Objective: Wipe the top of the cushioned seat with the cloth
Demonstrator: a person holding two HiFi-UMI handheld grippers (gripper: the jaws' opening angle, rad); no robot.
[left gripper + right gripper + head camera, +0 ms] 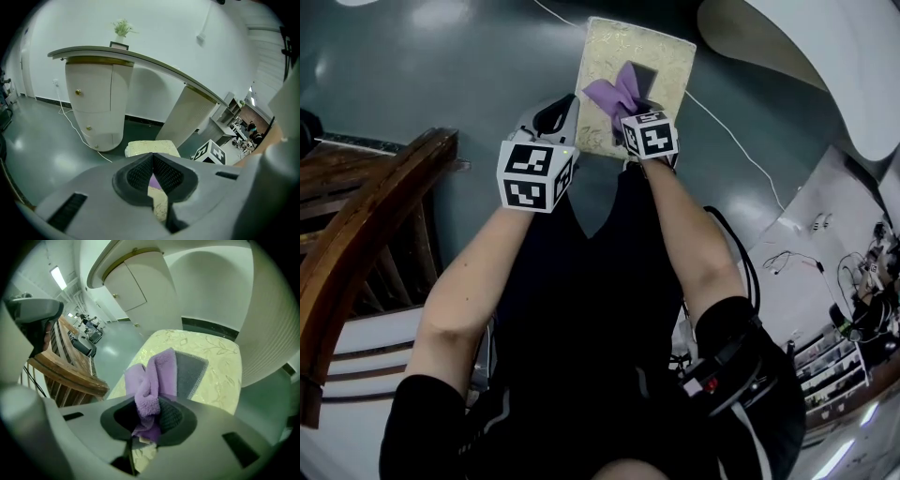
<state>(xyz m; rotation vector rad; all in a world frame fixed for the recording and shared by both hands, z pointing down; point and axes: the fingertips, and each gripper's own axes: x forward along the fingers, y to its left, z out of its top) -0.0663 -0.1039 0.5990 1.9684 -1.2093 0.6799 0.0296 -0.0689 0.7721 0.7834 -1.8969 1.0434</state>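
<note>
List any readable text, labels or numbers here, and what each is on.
No readable text in any view.
Left marker cube, on the left hand-held gripper: black-and-white squares only, no letters.
Right marker cube, on the right hand-held gripper: same.
Shelf clutter at head view's right edge: too small to read.

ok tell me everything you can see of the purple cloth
The purple fluffy cloth looks like soft microfibre, with a grey face edged in stitching. It is bunched up. One end is pinched in the shut right gripper, and the rest spills forward onto the pale yellow patterned cushioned seat. The grey part lies flat on the seat's top.
</note>
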